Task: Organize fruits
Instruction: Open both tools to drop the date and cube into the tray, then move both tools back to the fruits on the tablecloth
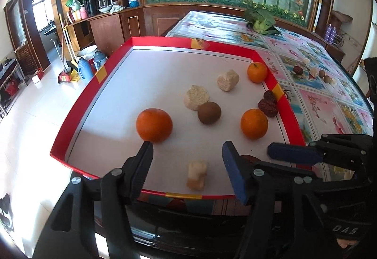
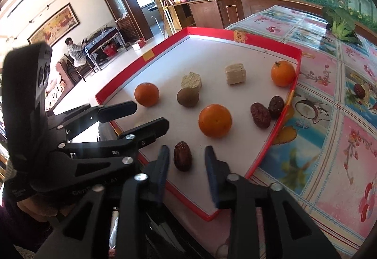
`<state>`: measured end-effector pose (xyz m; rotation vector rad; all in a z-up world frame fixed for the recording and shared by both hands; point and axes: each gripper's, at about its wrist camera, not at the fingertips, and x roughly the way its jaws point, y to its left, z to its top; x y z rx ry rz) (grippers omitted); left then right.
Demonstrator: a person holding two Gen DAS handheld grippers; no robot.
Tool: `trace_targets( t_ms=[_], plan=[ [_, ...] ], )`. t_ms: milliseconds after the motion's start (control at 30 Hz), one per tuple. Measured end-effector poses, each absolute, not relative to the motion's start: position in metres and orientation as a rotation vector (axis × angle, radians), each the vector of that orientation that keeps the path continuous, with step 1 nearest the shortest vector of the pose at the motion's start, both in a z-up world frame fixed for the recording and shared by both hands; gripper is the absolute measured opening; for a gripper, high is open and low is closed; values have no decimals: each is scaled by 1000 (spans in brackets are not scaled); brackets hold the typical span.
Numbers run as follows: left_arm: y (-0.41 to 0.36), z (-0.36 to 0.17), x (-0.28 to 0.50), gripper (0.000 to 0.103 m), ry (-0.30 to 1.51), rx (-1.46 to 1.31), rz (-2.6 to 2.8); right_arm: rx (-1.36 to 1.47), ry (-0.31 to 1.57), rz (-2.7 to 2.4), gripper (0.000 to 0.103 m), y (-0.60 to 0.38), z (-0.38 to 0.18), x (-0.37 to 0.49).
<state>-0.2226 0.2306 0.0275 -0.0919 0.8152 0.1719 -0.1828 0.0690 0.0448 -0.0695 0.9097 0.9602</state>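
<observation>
Both grippers hang over the near edge of the red-rimmed tray (image 1: 59, 138) on the flowered tablecloth (image 2: 329, 141): the left gripper (image 1: 186, 153) has its fingers apart around a pale sugar-like lump (image 1: 197, 175), not touching it, and the right gripper (image 2: 187, 157) stands with fingers apart on either side of a red date (image 2: 182, 158). Farther in lie three oranges (image 1: 154, 125), a brown round fruit (image 1: 209, 112), perhaps a kiwi, two pale blocks (image 1: 227, 80) and two more dates (image 2: 260, 115) by the right rim.

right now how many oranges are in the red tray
3: one orange near the tray's left edge, one in the middle near the dates, one at the far right corner. None seem hidden.
</observation>
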Motion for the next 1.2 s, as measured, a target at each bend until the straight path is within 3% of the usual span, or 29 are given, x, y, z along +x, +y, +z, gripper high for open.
trace_targets(
  t_ms=[533,700,867,1200],
  plan=[
    [200,47,-215,68,785,-53,114,142,861,777,41,-22,58,-135],
    [171,56,-208,69,769,-9,50,178,848,699,41,-57,58,-120],
    [135,65,-195,76,755,28,-38,213,833,575,41,-104,57,-103],
    [80,71,-157,77,780,67,-166,261,797,267,42,-203,48,-59]
  ],
)
